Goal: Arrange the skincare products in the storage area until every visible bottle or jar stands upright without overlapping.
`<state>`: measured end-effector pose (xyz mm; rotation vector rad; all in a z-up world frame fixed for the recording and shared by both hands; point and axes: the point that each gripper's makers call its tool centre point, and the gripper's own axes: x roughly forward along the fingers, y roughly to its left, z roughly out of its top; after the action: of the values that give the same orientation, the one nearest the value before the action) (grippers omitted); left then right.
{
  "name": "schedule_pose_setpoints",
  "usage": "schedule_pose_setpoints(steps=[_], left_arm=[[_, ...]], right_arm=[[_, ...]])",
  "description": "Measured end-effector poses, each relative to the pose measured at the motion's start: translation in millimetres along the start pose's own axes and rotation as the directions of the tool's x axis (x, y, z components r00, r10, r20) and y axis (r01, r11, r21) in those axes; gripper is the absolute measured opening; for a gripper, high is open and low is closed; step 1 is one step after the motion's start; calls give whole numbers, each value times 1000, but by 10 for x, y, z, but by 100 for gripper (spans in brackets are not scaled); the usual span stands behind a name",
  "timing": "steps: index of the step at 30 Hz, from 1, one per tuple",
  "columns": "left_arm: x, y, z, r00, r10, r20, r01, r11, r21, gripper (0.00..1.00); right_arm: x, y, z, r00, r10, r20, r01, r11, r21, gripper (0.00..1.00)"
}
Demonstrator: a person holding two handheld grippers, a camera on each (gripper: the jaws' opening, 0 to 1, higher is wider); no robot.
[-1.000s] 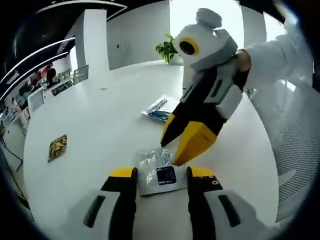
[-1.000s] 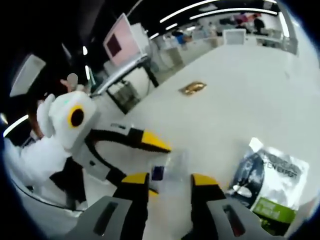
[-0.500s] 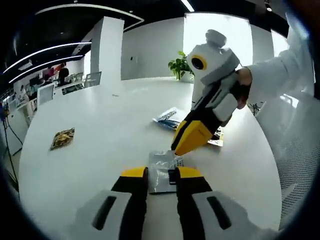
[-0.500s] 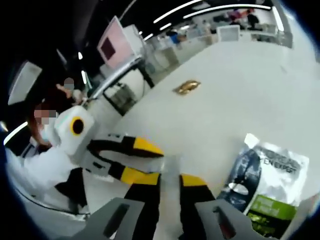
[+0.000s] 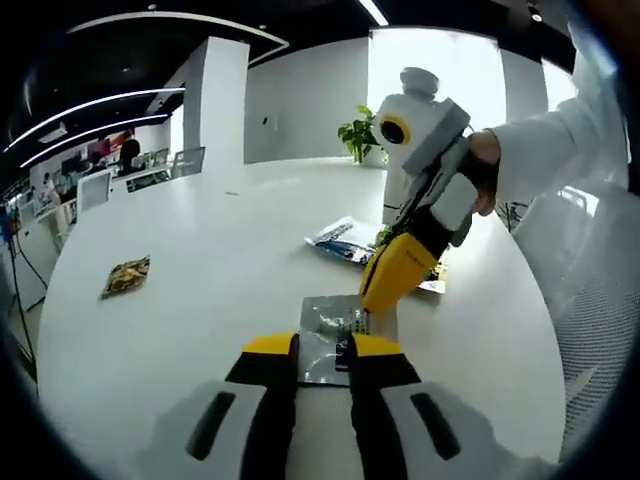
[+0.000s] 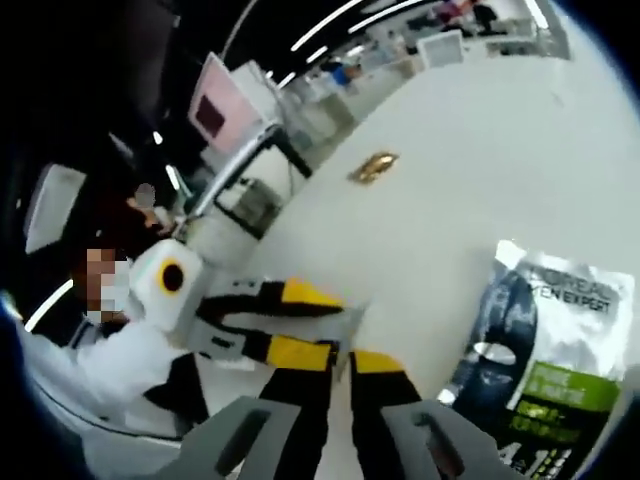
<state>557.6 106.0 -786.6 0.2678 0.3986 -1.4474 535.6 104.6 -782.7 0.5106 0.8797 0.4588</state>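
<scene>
A thin silver sachet (image 5: pixel 328 330) is held flat just above the white table (image 5: pixel 210 270). My left gripper (image 5: pixel 322 346) is shut on its near edge. In the left gripper view my right gripper (image 5: pixel 366 312) comes down from the upper right, jaws together, pinching the sachet's far right corner. From the right gripper view the sachet (image 6: pixel 351 318) appears edge-on as a thin sliver between my right gripper's (image 6: pixel 340 354) nearly touching jaws, with the left gripper (image 6: pixel 330 300) reaching in from the left. No bottles or jars are in sight.
A dark L'Oréal Men Expert sachet (image 6: pixel 545 350) lies flat to the right; it is the blue-black sachet (image 5: pixel 340 240) in the left gripper view. A small packet (image 5: pixel 432 286) lies behind the right gripper. A golden packet (image 5: pixel 125 276) lies far left. A potted plant (image 5: pixel 358 135) stands at the far edge.
Both grippers went from open to shut on the silver sachet over the last second. The right gripper has risen a little and now holds the sachet's far corner.
</scene>
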Motion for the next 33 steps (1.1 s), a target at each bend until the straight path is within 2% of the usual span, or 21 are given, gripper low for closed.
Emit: schedule_pose_setpoints(steps=[1, 2, 5, 11, 13, 16, 21, 25, 26, 28, 30, 33], left_arm=[[-1, -3, 0, 1000, 0, 0, 0, 1000, -3, 16], [-3, -2, -1, 1000, 1, -1, -1, 1000, -2, 16], [-9, -3, 1, 1000, 1, 0, -1, 1000, -5, 16], [-11, 1, 12, 1000, 14, -5, -14, 1000, -17, 17], [-16, 26, 13, 1000, 24, -9, -25, 997, -78, 18], [-43, 46, 66, 999, 37, -5, -38, 995, -91, 20], [-100, 33, 122, 999, 47, -2, -46, 985, -168, 25], [-163, 33, 289, 995, 71, 65, -49, 954, -295, 27], [-185, 55, 338, 993, 86, 82, -53, 939, -341, 27], [-208, 78, 413, 989, 99, 114, -49, 924, -380, 26], [-236, 98, 477, 984, 115, 138, -43, 897, -441, 26], [-270, 81, 605, 975, 115, 191, 2, 853, -523, 25]], right_arm=[[10, -19, -7, 1000, -20, 11, 21, 999, -46, 0], [16, -23, -32, 1000, -30, -1, 30, 998, -50, 0], [9, 6, -10, 1000, -21, 11, 22, 999, -34, 0], [-5, -15, -3, 999, -48, 19, 48, 998, -27, 0], [-19, -11, 4, 998, -52, 23, 53, 998, -28, 0], [-81, 13, 66, 997, -52, 54, 54, 998, -25, 0], [-174, 85, 171, 995, -44, 91, 46, 998, -30, 0], [-264, 136, 262, 991, -36, 131, 42, 998, -39, 0], [-284, 147, 278, 990, -34, 139, 39, 999, -36, 0], [-328, 172, 321, 987, -28, 161, 33, 999, -29, 0], [-393, 204, 382, 982, -25, 190, 31, 999, -27, 0], [-494, 265, 463, 975, -14, 223, 20, 999, -27, 0]])
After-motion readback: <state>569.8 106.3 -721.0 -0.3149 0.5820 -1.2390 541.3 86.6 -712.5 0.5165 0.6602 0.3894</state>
